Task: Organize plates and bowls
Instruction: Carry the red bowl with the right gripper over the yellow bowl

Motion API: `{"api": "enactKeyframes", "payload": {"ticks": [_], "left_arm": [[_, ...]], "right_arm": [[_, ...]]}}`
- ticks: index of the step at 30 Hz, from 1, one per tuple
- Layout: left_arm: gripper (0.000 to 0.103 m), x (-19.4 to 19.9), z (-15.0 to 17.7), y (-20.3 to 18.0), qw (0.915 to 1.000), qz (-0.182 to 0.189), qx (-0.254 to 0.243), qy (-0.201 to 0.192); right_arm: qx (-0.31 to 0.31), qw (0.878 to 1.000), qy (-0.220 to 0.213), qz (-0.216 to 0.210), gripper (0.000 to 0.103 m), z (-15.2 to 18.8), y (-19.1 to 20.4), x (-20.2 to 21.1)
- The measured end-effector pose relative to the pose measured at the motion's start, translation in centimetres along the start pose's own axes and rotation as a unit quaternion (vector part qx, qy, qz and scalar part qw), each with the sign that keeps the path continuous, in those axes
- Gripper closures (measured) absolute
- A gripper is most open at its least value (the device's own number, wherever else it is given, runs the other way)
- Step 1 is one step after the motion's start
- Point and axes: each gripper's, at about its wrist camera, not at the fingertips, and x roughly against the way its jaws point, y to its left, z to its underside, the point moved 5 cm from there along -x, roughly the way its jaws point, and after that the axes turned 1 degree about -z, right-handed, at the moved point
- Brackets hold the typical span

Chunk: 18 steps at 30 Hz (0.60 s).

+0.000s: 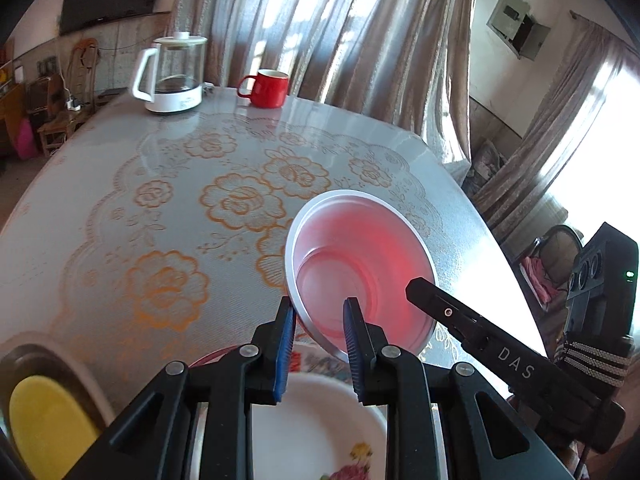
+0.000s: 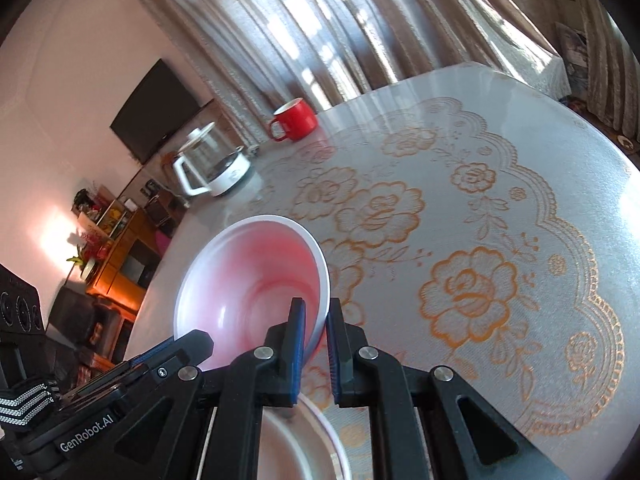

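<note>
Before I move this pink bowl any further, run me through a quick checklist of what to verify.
1. Left gripper clamped on the pink bowl rim: ok, wall sits between the pads.
2. Right gripper clamped on the opposite rim: ok.
3. Bowl clear of the table: ok, it hangs tilted above the cloth.
4. Bowl empty: ok, nothing inside.
5. Floral plate directly below, free to receive: cannot tell, mostly hidden by the grippers.
6. Red mug and kettle out of the way: ok, both at the far edge.
</note>
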Motion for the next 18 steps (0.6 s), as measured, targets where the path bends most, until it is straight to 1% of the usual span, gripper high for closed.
{"api": "enactKeyframes", "payload": {"ticks": [4, 11, 18], "left_arm": [[0.079, 2.4, 0.9, 1.8, 0.9999, -0.011, 0.005, -0.011], [0.079, 5.7, 3.0, 5.5, 0.9990, -0.021, 0.029, -0.025], [0.079, 8.8, 5.0, 9.7, 0.9969, -0.034, 0.059, -0.041]], "right_arm": [[0.018, 1.000, 0.006, -0.017, 0.094, 1.3, 2.7, 0.3], [0.050, 0.998, 0.023, -0.040, 0.094, 3.5, 6.9, -0.1], [0.082, 0.993, 0.047, -0.067, 0.094, 6.1, 11.2, -1.0]]}}
